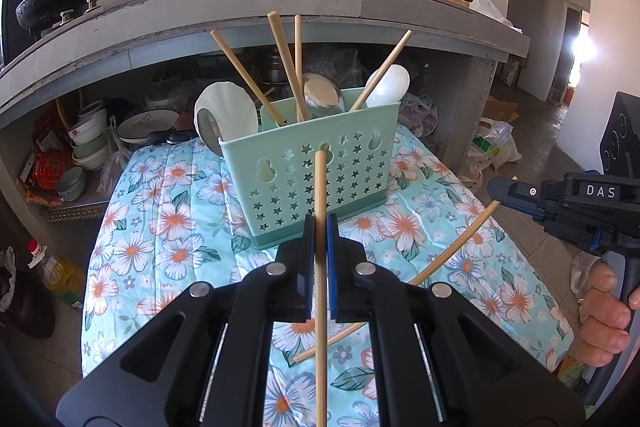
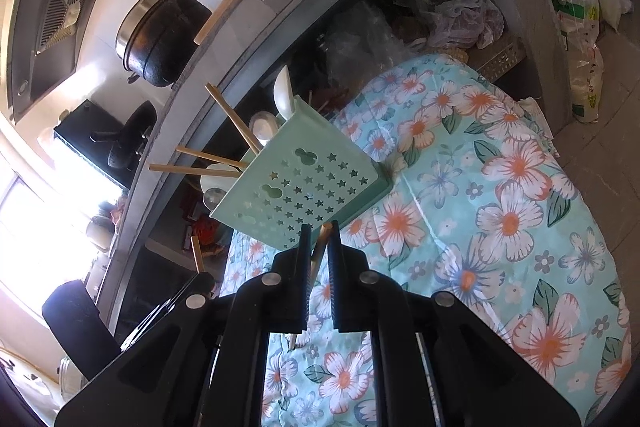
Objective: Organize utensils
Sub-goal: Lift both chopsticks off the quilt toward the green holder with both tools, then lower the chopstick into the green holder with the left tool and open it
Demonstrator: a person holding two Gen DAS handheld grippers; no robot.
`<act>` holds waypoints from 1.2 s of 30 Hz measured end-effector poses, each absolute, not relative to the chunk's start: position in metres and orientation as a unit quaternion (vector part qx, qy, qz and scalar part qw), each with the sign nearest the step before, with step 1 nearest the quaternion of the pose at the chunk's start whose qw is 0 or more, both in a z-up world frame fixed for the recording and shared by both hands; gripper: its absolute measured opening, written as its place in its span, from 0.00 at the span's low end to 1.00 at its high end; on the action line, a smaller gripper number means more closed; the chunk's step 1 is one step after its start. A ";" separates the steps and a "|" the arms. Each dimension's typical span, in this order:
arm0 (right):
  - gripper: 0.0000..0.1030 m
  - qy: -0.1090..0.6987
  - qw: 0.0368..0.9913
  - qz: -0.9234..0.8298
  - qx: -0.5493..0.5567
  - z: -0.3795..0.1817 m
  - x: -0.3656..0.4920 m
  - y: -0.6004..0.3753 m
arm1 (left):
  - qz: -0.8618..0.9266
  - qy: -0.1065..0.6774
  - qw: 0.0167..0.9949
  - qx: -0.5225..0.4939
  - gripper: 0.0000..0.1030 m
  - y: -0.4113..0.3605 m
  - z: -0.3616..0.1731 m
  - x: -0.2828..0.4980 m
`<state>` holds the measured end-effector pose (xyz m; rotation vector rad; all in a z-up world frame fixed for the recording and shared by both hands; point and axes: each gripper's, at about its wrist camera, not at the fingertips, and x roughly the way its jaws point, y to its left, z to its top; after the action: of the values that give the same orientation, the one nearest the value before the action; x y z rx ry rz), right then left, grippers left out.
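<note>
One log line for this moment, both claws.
left claw shut on chopstick | right claw shut on second chopstick | caddy upright

Matt wooden chopstick, smooth green plastic caddy, soft floral cloth.

Utensil caddy on cloth, chopsticks inside, counter behind.

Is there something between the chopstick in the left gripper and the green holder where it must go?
Nothing visible blocks it. The left gripper holds a chopstick upright just in front of the green holder. Inside, four chopsticks and spoons lean about, but open gaps remain at the top.
</note>
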<state>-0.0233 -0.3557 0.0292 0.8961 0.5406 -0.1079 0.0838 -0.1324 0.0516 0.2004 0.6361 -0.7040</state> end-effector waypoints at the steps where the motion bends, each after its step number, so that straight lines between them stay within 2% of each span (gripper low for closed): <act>1: 0.08 0.257 0.865 -0.052 0.427 0.030 -0.024 -0.356 | -0.338 0.306 0.885 0.097 0.04 -0.132 0.052 0.083; 24: 0.06 0.237 0.875 -0.059 0.418 0.042 -0.036 -0.363 | -0.343 0.300 0.885 0.093 0.04 -0.135 0.058 0.083; 29: 0.06 0.219 0.881 -0.068 0.413 0.052 -0.050 -0.375 | -0.358 0.280 0.889 0.054 0.04 -0.127 0.089 0.096; 36: 0.05 0.203 0.886 -0.086 0.408 0.065 -0.063 -0.389 | -0.367 0.174 0.913 -0.042 0.04 -0.116 0.167 0.130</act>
<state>-0.0625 -0.3889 0.0653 0.8474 0.4223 -0.1780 0.1295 -0.1163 0.1672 -0.0856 0.3580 -0.7565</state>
